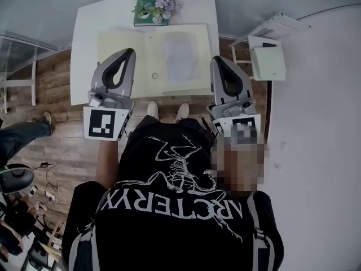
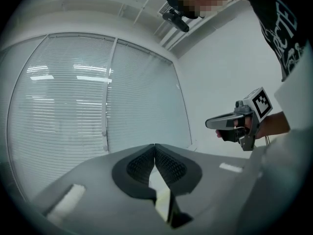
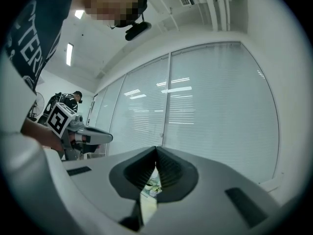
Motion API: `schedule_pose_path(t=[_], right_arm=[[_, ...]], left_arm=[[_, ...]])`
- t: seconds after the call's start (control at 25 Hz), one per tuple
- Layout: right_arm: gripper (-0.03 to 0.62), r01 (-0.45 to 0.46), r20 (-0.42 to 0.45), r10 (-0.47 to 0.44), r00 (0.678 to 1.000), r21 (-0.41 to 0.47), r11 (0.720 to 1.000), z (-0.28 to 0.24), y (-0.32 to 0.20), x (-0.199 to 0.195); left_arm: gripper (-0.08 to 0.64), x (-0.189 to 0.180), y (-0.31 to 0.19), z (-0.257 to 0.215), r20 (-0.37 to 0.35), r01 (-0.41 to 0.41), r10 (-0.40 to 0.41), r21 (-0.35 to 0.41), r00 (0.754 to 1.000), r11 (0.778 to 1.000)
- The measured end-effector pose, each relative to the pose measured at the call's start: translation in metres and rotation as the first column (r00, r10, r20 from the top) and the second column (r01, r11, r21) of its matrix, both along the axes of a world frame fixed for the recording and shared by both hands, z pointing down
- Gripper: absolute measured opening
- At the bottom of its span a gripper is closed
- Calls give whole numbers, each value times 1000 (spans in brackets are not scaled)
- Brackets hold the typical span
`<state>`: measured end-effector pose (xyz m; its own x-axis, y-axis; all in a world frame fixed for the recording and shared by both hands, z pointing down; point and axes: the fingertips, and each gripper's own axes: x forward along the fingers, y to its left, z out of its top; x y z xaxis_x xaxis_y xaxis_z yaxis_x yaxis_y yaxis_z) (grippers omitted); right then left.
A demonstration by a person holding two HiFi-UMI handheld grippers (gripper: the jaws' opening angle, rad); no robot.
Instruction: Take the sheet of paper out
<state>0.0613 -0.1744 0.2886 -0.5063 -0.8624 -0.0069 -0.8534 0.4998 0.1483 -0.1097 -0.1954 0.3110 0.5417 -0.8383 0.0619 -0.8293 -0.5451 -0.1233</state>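
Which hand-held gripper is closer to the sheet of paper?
Right. The right hand-held gripper sits just right of the sheet of paper; the left hand-held gripper is farther, over the folder's left page.

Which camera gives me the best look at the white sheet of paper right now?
Head view: the white sheet of paper lies flat on the right half of the open pale-yellow folder, fully visible from above. Both gripper views face window blinds; the sheet cannot be made out in either.
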Motion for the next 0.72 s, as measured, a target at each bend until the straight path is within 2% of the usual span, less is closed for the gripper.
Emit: schedule_pose_path(t=[0.24, 0.28, 0.32, 0.4, 0.48, 0.56, 0.6, 0.64, 0.72], right_arm=[[12, 19, 3, -19, 1000, 5, 1000, -2, -9, 29], [12, 20, 2, -20, 1000, 3, 1000, -1, -9, 32], [12, 21, 1, -21, 1000, 1, 1000, 0, -10, 35], [12, 21, -3, -21, 1000, -1, 1000, 1, -11, 39], [12, 16, -9, -16, 1000, -6, 1000, 2, -12, 45], [12, 4, -10, -5, 1000, -12, 1000, 3, -13, 51], [12, -3, -11, 2, 1000, -15, 1000, 4, -14, 55], [12, -10, -11, 10, 1000, -17, 1000, 5, -15, 58], [12, -26, -10, 25, 1000, -20, 999, 6, -16, 63]], left_arm=[[16, 25, -6, 8, -9, 14, -14, -4, 1000, 1000], [67, 29, -9, 15, -21, 8, -8, -22, 1000, 1000], [116, 32, -14, 26, -36, -2, 0, -50, 999, 999], [150, 40, -25, 55, -64, -28, 19, -136, 998, 990], [172, 46, -35, 91, -75, -48, 31, -232, 997, 972], [177, 51, -45, 133, -87, -60, 32, -334, 996, 941], [183, 54, -49, 157, -99, -68, 31, -396, 995, 916], [192, 57, -53, 182, -112, -78, 29, -464, 993, 883], [204, 64, -57, 233, -127, -96, 24, -599, 992, 795]])
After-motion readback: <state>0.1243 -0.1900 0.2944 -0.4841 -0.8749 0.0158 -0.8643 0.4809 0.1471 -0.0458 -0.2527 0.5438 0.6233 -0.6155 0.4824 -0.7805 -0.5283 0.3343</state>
